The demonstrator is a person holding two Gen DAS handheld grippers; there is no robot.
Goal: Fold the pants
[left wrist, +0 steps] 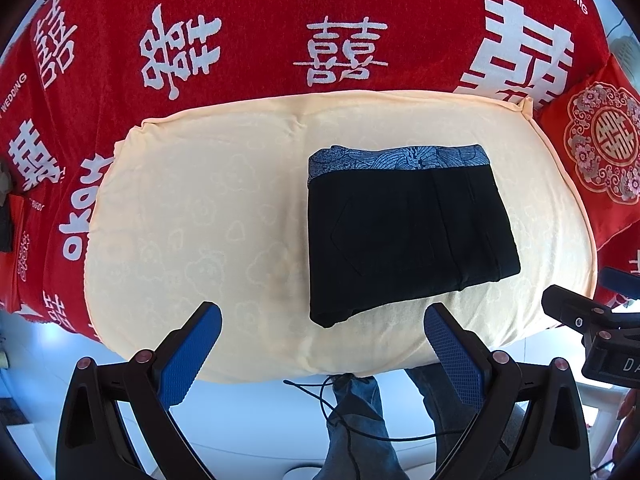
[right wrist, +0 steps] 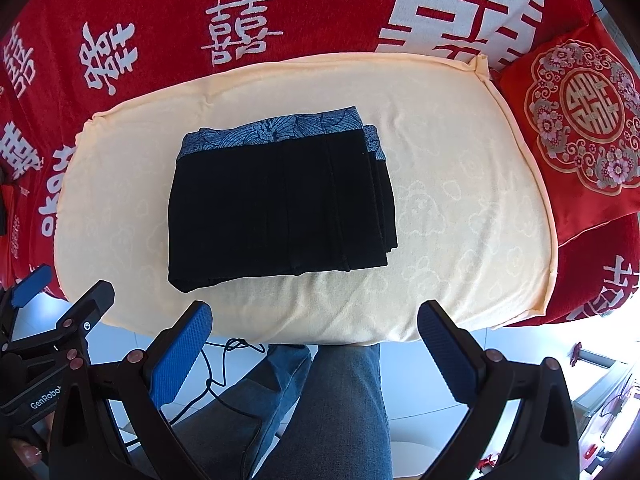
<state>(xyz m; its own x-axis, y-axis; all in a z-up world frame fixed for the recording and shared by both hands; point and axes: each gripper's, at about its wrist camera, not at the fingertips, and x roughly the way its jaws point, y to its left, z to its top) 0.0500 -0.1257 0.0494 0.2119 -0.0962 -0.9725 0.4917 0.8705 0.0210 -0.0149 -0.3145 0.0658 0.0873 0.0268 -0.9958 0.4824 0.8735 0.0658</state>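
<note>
**Pants lie folded on the cream pad, both grippers held back**

In the left wrist view, the pants (left wrist: 404, 232) lie as a compact black packet on the cream pad (left wrist: 200, 208), toward its right half. The patterned blue-grey waistband (left wrist: 396, 160) runs along the far edge of the packet, and a back pocket is faintly visible on the top layer. The near left corner hangs a little lower than the rest, so the packet looks slightly skewed. The left gripper (left wrist: 322, 354) is above the near edge of the pad, and its blue fingers (left wrist: 188, 356) stand wide apart with nothing between them. It does not touch the cloth — it seems to be held back so that the packet is left undisturbed. The other gripper's black body shows at the right border. Under the pad is a red cover (left wrist: 248, 40) with white characters.

In the right wrist view, the same pants (right wrist: 280, 208) lie near the middle of the pad (right wrist: 460, 208), and several layers are stepped along the right side, where the folded edges do not align exactly. The right gripper (right wrist: 314, 354) is also near the front edge, apart from the garment; its fingers (right wrist: 182, 354) are spread and empty. A red embroidered cushion (right wrist: 580, 120) lies just beside the pad on the right. Below, the person's jeans and a thin black cable on the floor are seen.

Judging from this, the folding looks finished or nearly so — perhaps only the stepped edges could be made even.
</note>
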